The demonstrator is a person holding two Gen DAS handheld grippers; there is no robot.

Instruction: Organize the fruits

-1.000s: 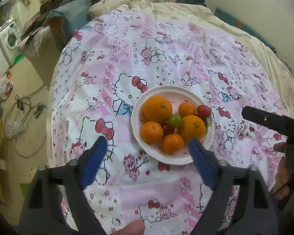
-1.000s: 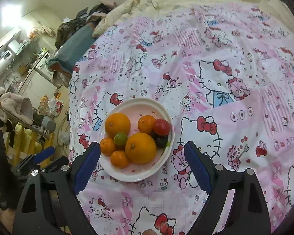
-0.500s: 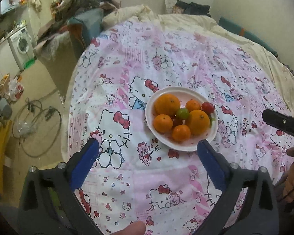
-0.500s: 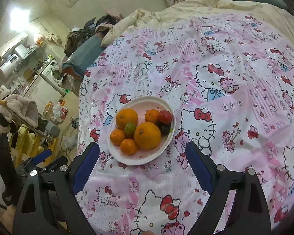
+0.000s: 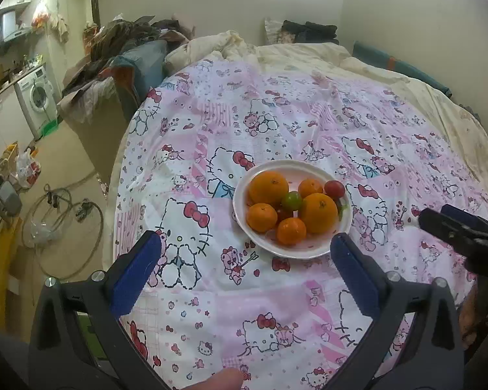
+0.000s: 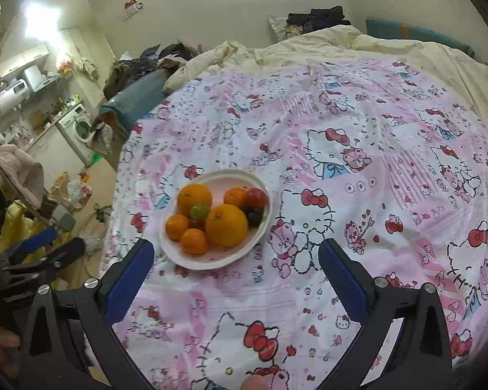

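Observation:
A white plate (image 5: 304,252) (image 6: 192,260) sits on a pink Hello Kitty bedspread (image 5: 276,123) (image 6: 358,162). It holds two big oranges (image 5: 318,213) (image 6: 226,224), three small tangerines (image 5: 261,217) (image 6: 193,240), a green tomato (image 5: 291,201) (image 6: 199,212), a red tomato (image 5: 334,189) (image 6: 256,197) and a dark fruit (image 6: 254,217). My left gripper (image 5: 245,250) is open and empty, held back from the plate. My right gripper (image 6: 234,256) is open and empty, also short of the plate. The right gripper also shows in the left wrist view (image 5: 455,230), the left gripper in the right wrist view (image 6: 45,250).
The bed's left edge (image 5: 114,195) drops to a floor with cables (image 5: 65,214) and bags. A pile of clothes (image 5: 123,52) and a washing machine (image 5: 37,97) stand at the left. A cream duvet (image 5: 292,52) and pillows lie at the far end by the wall.
Both grippers have drawn back and up from the plate, so it looks smaller and farther away. The fruit has not moved. Both grippers stay open.

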